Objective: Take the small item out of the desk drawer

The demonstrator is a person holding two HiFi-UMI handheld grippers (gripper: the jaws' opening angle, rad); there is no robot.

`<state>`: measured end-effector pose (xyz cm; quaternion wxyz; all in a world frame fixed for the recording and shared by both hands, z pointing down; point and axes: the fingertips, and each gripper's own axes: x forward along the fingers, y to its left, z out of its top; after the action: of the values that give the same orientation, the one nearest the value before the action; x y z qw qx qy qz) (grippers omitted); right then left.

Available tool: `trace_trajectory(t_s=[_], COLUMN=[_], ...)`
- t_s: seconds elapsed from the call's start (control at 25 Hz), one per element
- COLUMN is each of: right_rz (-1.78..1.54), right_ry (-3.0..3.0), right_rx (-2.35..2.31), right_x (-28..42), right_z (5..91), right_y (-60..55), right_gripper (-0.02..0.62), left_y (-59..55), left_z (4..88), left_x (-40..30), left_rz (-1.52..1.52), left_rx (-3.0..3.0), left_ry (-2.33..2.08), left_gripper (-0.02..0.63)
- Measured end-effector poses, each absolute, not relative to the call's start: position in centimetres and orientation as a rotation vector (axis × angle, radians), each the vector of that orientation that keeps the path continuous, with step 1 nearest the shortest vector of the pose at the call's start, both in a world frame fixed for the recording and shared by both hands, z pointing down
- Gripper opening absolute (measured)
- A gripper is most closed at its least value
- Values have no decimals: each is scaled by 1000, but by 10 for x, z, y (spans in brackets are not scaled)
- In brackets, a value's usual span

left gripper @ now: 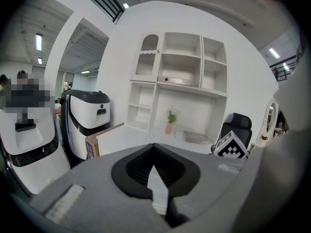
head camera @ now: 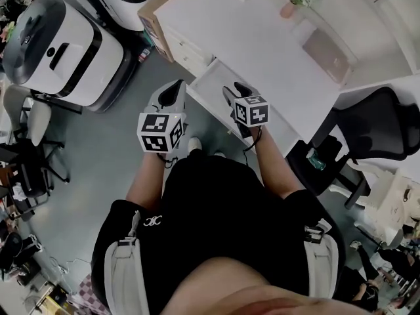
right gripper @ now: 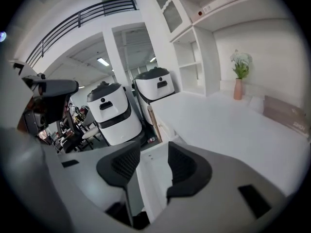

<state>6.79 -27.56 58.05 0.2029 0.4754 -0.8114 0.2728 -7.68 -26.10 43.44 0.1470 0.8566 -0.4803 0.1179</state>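
- Head view: a white desk drawer point(head camera: 207, 87) stands pulled out from under the white tabletop point(head camera: 262, 51), just ahead of the person's knees.
- What shows of the drawer's inside is plain, pale and flat-bottomed; its right part is hidden behind the right tool point(head camera: 235, 92).
- The small item cannot be made out in any view: apart from one tiny dark speck on the drawer's floor, too small to identify, nothing stands out there.
- Right gripper view: the right tool's two black ribbed pads point(right gripper: 125, 163) stand wide apart, with the open drawer below and beyond the gap and nothing pressed between them.
- Left gripper view: the left tool point(left gripper: 154, 148) has its black pads together at the tips. A thin pale sliver shows in the slit behind them, and what it is cannot be told.
- Seen from the head view, the left tool hangs just left of the drawer over the grey floor, apart from it, and points up and toward the tabletop.
- On the far side of the tabletop stand a pink vase point(head camera: 287, 8) with pale flowers and a flat tan pad point(head camera: 325, 44).
- A black office chair point(head camera: 380, 126) stands to the right, and two white machines point(head camera: 59, 44) to the left.
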Motion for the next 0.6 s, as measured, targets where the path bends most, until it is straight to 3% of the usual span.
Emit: trace_trajectory(t_s=[0.6], right_rz=[837], right_ry=[-1979], right_rx=[1196], right_x=[76], right_z=[702], right_y=[-279], right_gripper=[169], left_y=[-284], left_z=[491], left_x=[-111], left_rz=[402], left_rx=[2345], left_ry=[-1356], left_gripper=[14])
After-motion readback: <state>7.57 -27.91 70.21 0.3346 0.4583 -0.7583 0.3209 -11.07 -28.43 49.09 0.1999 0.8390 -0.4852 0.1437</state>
